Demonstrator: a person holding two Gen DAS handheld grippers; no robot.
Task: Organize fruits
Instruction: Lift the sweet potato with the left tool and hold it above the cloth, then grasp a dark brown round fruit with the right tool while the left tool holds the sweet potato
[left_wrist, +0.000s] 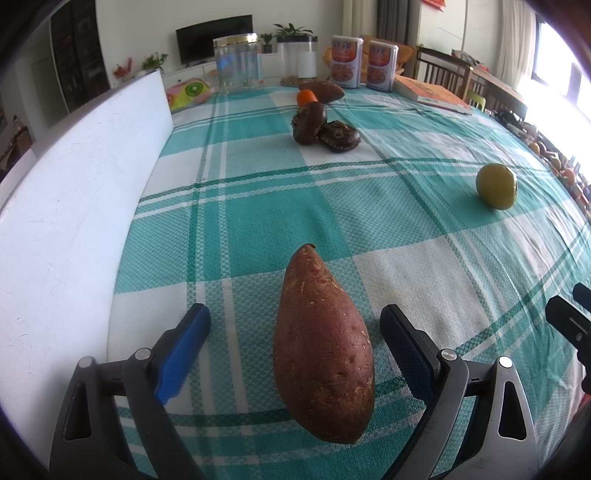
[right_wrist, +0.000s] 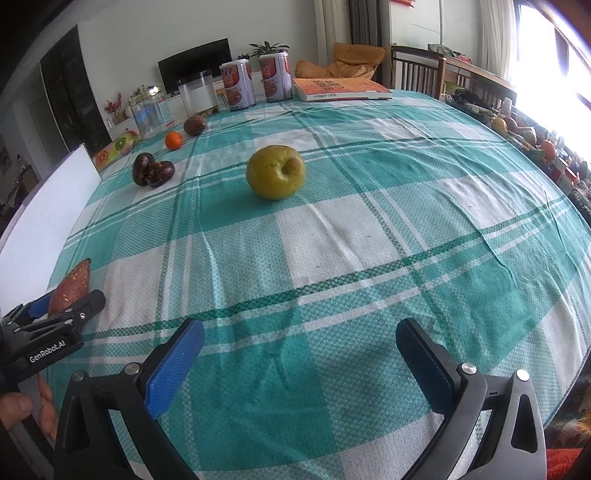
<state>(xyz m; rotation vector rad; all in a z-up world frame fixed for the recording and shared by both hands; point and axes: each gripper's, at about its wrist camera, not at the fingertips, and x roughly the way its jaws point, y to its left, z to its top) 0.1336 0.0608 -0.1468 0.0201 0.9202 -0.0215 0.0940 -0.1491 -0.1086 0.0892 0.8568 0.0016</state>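
Note:
A reddish sweet potato (left_wrist: 321, 347) lies on the checked tablecloth (left_wrist: 424, 251) between the fingers of my left gripper (left_wrist: 295, 325), which is open around it with gaps on both sides. The potato also shows in the right wrist view (right_wrist: 70, 288). A yellow-green apple (right_wrist: 276, 171) (left_wrist: 496, 186) sits mid-table, well ahead of my right gripper (right_wrist: 299, 347), which is open and empty. Two dark brown fruits (left_wrist: 319, 127) (right_wrist: 152, 173), a small orange (left_wrist: 307, 97) (right_wrist: 174, 140) and a second sweet potato (left_wrist: 322, 89) (right_wrist: 194, 124) lie farther back.
A white board (left_wrist: 74, 206) stands along the table's left side. Clear jars (left_wrist: 236, 62), two printed cans (left_wrist: 364, 64) and a book (left_wrist: 432, 94) stand at the far edge. The left gripper's body (right_wrist: 44, 332) shows at the right view's left edge.

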